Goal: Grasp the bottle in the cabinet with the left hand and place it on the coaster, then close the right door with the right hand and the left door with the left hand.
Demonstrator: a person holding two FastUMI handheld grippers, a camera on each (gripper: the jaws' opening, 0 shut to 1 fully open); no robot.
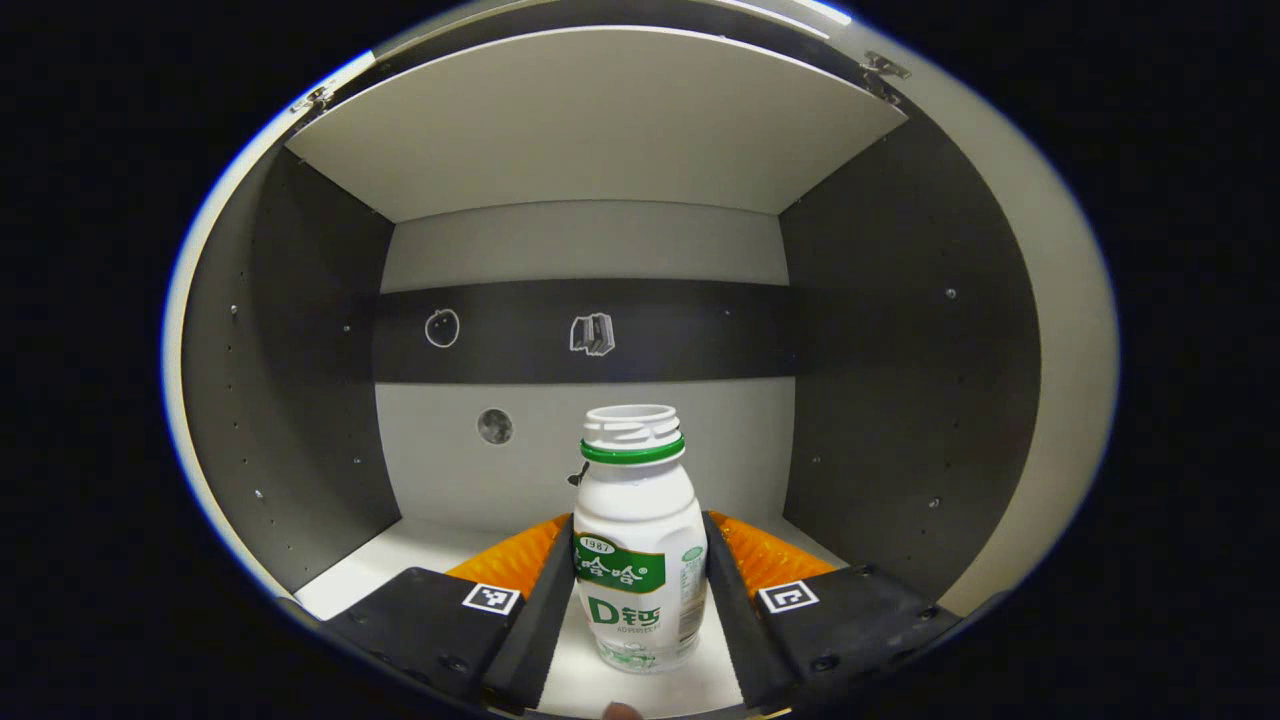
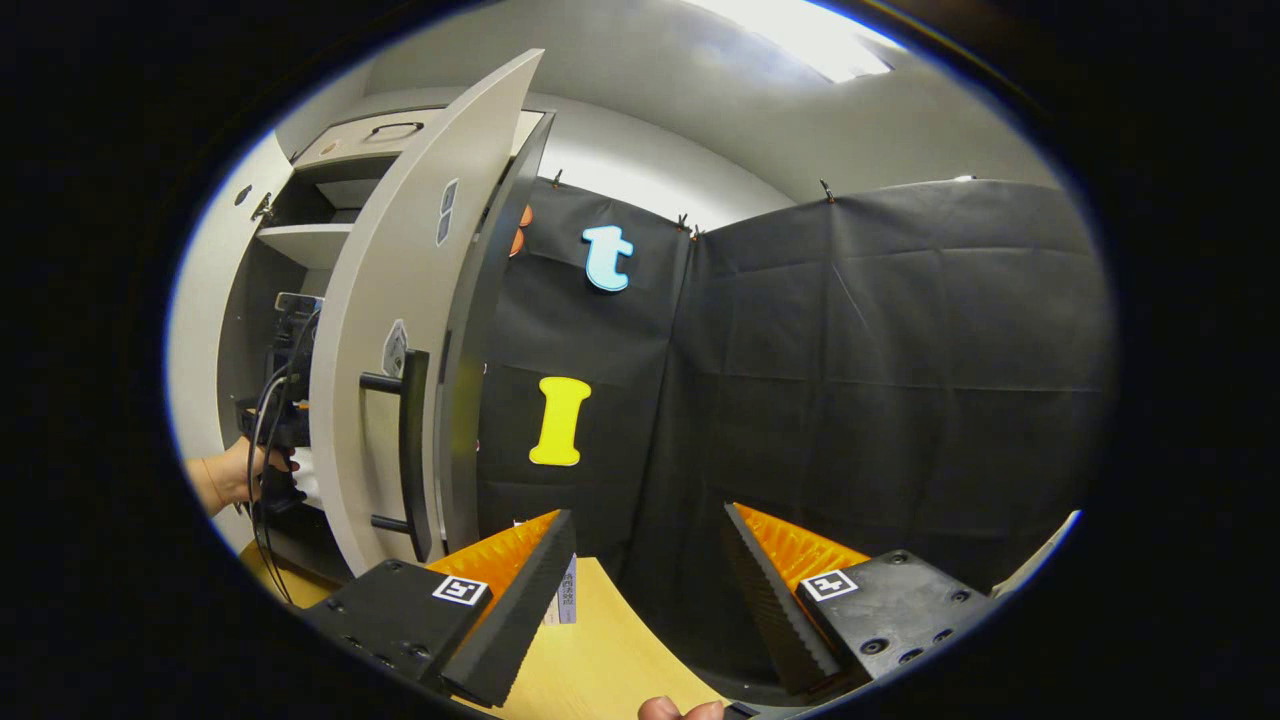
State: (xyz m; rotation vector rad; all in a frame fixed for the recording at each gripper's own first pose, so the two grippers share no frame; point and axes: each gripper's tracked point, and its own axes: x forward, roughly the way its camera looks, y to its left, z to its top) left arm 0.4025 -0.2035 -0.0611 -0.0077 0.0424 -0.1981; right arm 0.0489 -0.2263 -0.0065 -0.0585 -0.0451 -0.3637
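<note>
The bottle stands upright on the cabinet's pale floor, right between your left gripper's jaws, with its open threaded neck rising above them. Both inner faces sit against the label sides, so the jaws look closed on the bottle, gripping it low on the body; that low, centred hold should keep it from tipping when you draw it out. I cannot tell how firmly they press. Beyond the jaws lies the cabinet's back wall, and a shelf hangs overhead, so lift only a little and pull straight back toward yourself.

Your right gripper waits outside, its jaws spread wide with nothing between them, hovering over the wooden worktop. To the left of those jaws the right door stands swung open, its dark bar handle facing you. Past the door's edge a hand holds the other gripper inside the cabinet. Holding the right gripper back here keeps it clear of the bottle's exit path while staying near the door it must close later. The coaster is not something I can place from here.
</note>
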